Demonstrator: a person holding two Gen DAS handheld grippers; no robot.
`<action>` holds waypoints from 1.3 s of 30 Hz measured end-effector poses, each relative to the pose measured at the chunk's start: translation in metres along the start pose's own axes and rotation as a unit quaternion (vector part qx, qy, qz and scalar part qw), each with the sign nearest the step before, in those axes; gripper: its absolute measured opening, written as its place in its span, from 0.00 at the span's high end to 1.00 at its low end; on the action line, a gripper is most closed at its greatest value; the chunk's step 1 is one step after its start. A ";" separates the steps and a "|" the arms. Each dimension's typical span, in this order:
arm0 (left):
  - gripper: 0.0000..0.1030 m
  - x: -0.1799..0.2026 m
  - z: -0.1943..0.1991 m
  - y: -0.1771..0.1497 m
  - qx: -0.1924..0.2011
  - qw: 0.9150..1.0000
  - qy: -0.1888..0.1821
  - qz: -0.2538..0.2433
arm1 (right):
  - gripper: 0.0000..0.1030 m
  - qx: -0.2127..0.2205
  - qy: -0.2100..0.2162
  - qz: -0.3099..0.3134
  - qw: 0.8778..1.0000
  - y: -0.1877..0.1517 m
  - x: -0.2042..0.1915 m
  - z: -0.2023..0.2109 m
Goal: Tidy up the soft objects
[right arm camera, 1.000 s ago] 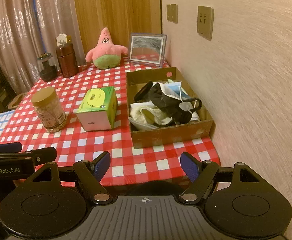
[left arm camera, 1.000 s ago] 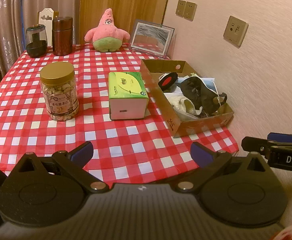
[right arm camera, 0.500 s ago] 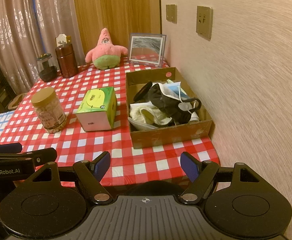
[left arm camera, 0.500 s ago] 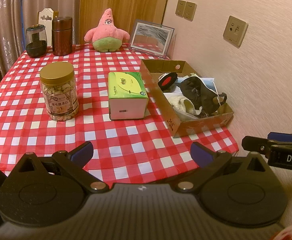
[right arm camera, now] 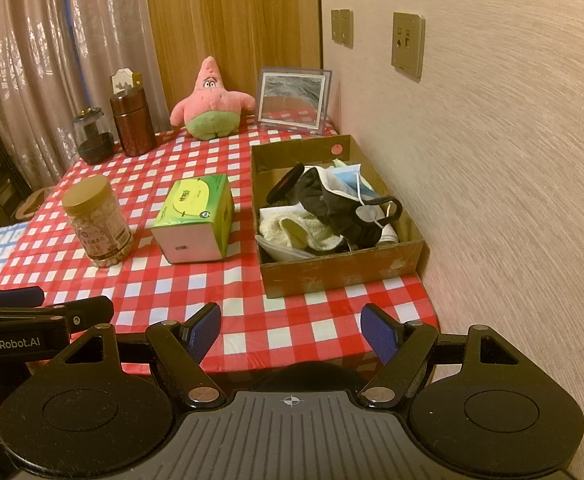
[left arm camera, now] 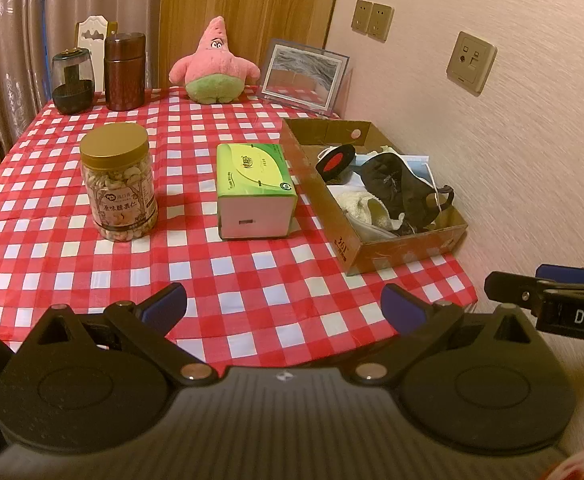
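Observation:
A cardboard box point(left arm camera: 406, 247) point(right arm camera: 344, 270) at the table's right side by the wall holds soft things: a black mask point(left arm camera: 400, 190) point(right arm camera: 332, 204), a cream fleece item point(left arm camera: 358, 208) point(right arm camera: 292, 232) and a blue face mask point(right arm camera: 346, 178). A pink star plush point(left arm camera: 213, 70) point(right arm camera: 209, 100) sits upright at the table's far edge. My left gripper point(left arm camera: 283, 306) is open and empty over the near table edge. My right gripper point(right arm camera: 292, 328) is open and empty, near the front edge, short of the box.
On the red checked tablecloth point(left arm camera: 251, 276) stand a green tissue box point(left arm camera: 253, 190) point(right arm camera: 195, 216), a nut jar point(left arm camera: 117, 186) point(right arm camera: 97, 220), a brown canister point(left arm camera: 124, 70), a dark glass jar point(left arm camera: 71, 80) and a picture frame point(left arm camera: 304, 74). The wall point(right arm camera: 492, 160) runs along the right.

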State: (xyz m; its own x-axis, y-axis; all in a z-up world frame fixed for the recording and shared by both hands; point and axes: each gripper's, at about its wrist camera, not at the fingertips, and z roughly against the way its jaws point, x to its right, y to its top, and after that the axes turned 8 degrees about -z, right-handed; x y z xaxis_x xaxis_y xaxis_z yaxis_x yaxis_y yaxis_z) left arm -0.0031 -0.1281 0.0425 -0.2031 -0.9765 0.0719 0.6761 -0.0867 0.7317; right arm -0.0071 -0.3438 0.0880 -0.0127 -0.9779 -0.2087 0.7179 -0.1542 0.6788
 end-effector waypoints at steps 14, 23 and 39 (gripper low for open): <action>0.00 0.000 0.000 -0.001 0.000 1.000 0.000 0.000 | 0.26 0.000 0.000 0.000 1.000 0.000 0.000 0.000; 0.00 0.000 0.000 -0.001 -0.001 1.000 0.001 0.002 | 0.26 -0.002 0.000 0.001 1.000 -0.002 -0.001 0.000; 0.00 0.001 -0.001 -0.003 -0.002 1.000 -0.002 0.007 | 0.26 -0.001 0.000 0.000 1.000 -0.003 -0.001 0.000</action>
State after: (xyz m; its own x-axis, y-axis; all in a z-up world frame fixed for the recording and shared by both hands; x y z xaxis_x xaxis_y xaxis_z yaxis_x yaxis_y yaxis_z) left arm -0.0047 -0.1289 0.0394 -0.1963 -0.9769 0.0843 0.6817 -0.0742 0.7278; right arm -0.0094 -0.3427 0.0866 -0.0137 -0.9778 -0.2090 0.7197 -0.1547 0.6768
